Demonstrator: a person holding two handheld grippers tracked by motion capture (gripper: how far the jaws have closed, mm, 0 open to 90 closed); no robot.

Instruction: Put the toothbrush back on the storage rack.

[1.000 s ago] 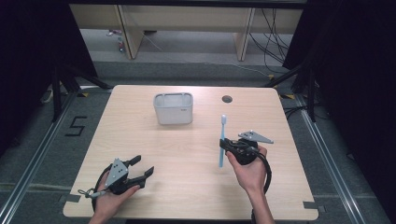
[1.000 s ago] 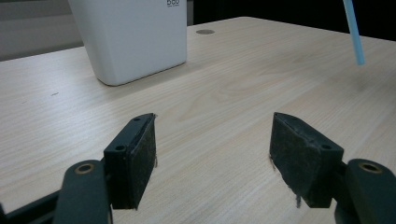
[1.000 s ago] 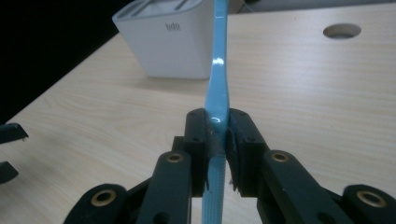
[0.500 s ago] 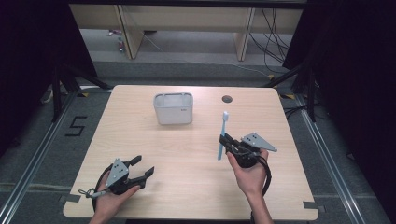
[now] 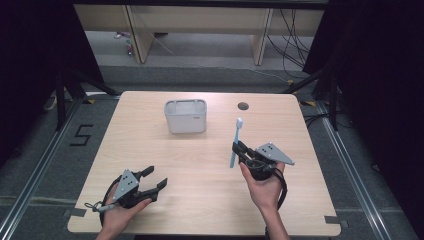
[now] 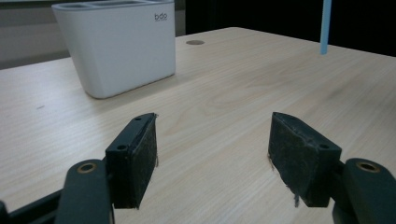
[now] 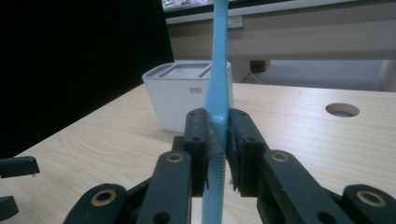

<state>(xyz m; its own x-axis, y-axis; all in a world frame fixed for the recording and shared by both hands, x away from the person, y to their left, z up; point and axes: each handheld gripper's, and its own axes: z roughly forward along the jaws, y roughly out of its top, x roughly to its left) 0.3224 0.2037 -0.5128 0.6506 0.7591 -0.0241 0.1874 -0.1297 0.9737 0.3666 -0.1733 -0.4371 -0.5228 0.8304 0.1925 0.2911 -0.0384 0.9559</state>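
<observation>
Right tongs pinch a blue toothbrush at mid-handle, held upright with the head on top, above the worktop toward its right edge. Left tongs spread wide, nothing between the pads, low near the front left corner. White divided holder stands near the back edge, a round hole just beside it.

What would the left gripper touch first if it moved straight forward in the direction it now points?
Probably nothing close: ahead of the open left gripper is bare table. The white holder stands to the left of that line and the blue toothbrush to the right, though depth is uncertain.
</observation>
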